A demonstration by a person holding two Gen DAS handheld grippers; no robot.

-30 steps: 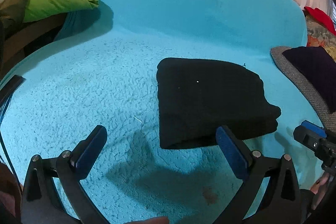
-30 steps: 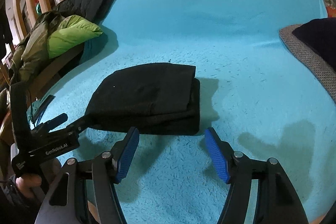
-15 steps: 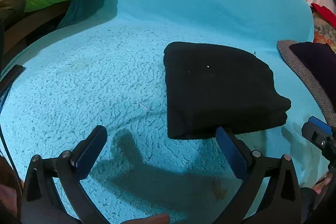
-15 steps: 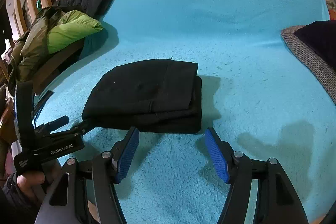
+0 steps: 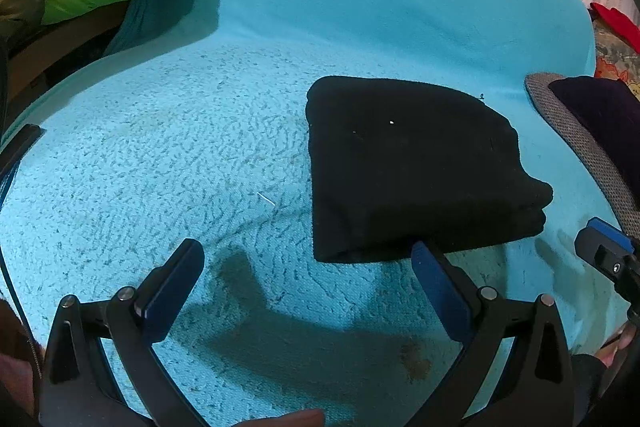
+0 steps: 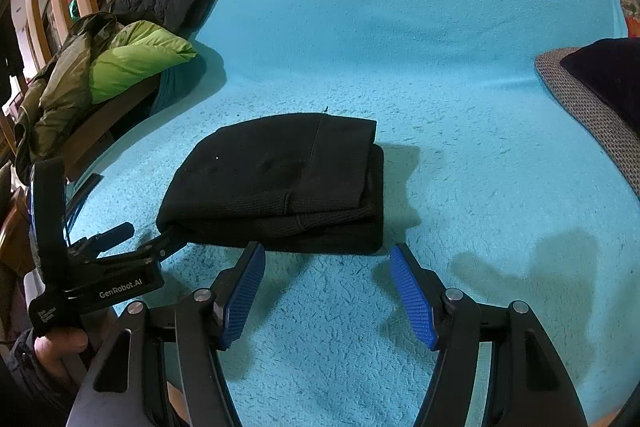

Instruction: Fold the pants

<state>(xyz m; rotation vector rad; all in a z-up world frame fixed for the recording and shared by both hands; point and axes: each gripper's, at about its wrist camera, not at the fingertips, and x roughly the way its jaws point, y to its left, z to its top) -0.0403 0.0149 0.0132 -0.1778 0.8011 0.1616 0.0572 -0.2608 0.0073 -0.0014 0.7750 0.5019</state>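
The left hand-held gripper (image 5: 304,255) stands wide and empty, as does the right hand-held gripper (image 6: 327,259), both just short of the near edge of the folded black pants (image 6: 280,179), which lie on a turquoise fleece blanket (image 6: 460,131).

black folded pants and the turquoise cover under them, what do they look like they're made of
Black folded pants: seemingly a soft matte knit, maybe fleece or wool blend; ribbed texture shows along the stacked edges, and lint specks cling on top.
Turquoise cover: looks like plush fleece or sherpa, judging by its nubby, curly pile and lack of sheen.
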